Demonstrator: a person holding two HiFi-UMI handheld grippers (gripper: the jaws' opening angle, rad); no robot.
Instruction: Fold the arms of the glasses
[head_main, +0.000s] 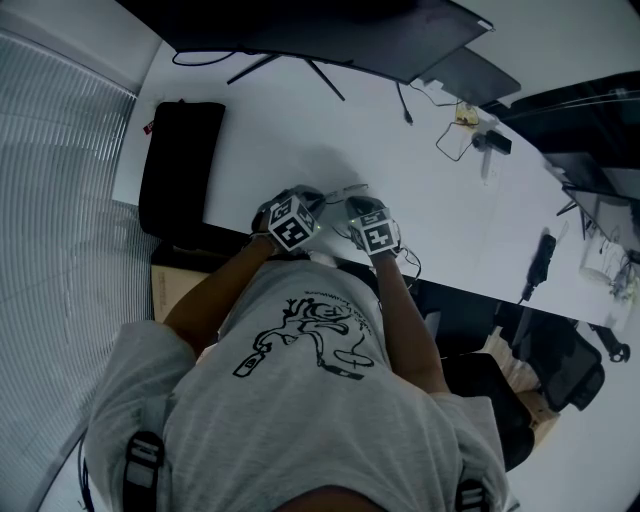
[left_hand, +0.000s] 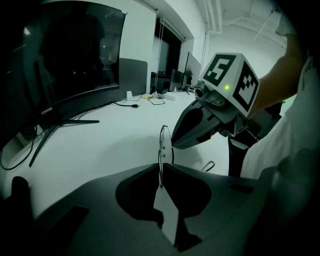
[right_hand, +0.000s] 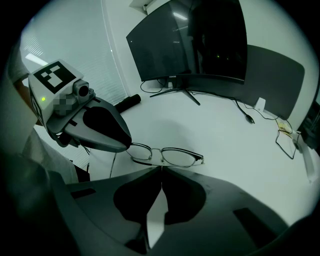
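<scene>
Both shut | left tool (left_hand: 160, 168) pinches glasses (right_hand: 178, 157) | right tool (right_hand: 161, 168) touches bridge (right_hand: 161, 159)

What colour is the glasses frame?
Dark, on the thin-rimmed metal glasses; clearest in the right gripper view.

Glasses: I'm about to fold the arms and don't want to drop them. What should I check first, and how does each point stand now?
1. Left gripper shut on the glasses' end: ok.
2. Right gripper shut at the bridge: ok.
3. Arm beside the left gripper open and unobstructed: ok.
4. Other arm's position: cannot tell.
5. Glasses lifted off the table: cannot tell.
</scene>
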